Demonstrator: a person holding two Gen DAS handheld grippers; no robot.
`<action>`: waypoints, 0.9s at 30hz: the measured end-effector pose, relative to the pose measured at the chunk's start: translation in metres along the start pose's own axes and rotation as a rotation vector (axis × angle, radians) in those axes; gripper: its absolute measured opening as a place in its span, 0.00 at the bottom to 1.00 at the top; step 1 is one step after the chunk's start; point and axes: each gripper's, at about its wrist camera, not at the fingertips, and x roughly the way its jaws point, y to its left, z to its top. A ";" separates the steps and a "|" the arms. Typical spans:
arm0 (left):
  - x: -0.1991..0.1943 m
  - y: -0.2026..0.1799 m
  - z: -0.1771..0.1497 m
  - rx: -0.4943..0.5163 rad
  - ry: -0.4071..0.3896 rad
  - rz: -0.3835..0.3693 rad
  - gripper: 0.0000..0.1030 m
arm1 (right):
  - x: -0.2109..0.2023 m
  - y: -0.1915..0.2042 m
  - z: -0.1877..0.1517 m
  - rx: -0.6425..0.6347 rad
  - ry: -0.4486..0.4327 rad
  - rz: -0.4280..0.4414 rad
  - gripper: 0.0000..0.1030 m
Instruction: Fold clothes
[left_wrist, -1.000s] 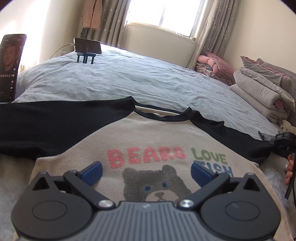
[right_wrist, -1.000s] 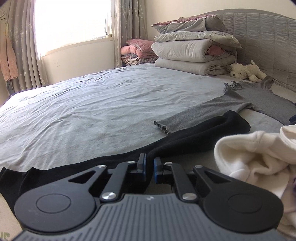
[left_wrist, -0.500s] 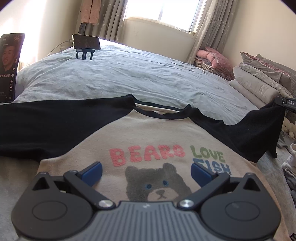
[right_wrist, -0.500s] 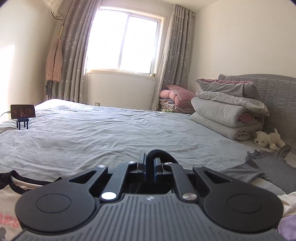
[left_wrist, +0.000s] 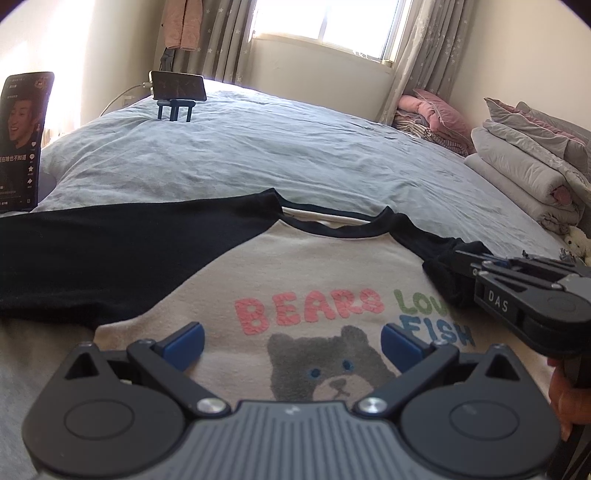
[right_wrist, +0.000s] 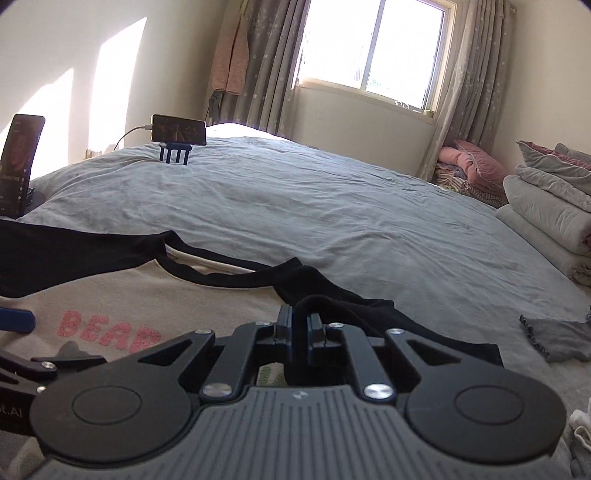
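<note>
A beige shirt (left_wrist: 310, 266) with black sleeves and a bear print lies front up on the bed; it also shows in the right wrist view (right_wrist: 155, 295). My left gripper (left_wrist: 291, 341) is open and empty, low over the shirt's chest print. My right gripper (right_wrist: 300, 325) is shut on the black right sleeve (right_wrist: 332, 295) and holds it folded inward over the shirt body. It appears in the left wrist view (left_wrist: 469, 258) at the right, over the word LOVE. The left sleeve (left_wrist: 110, 251) lies spread flat.
The grey bed sheet (left_wrist: 295, 147) stretches behind. A phone on a blue stand (left_wrist: 177, 88) sits at the far edge, another phone (left_wrist: 22, 140) at the left. Folded quilts (left_wrist: 524, 170) and pink pillows are at the right. A grey garment (right_wrist: 554, 336) lies right of the shirt.
My right gripper has carried the black sleeve from the right side up and inward, over the shirt's chest. The left gripper has stayed open over the print.
</note>
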 end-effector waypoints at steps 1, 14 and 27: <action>0.000 0.000 0.000 0.002 0.001 0.001 0.99 | 0.004 0.004 -0.003 -0.025 0.026 0.014 0.09; -0.002 0.000 0.001 -0.006 0.004 -0.001 0.99 | -0.022 0.006 -0.011 0.046 0.098 0.128 0.64; -0.005 0.000 0.002 -0.014 0.003 -0.004 0.99 | -0.039 -0.059 0.016 0.368 0.143 0.058 0.64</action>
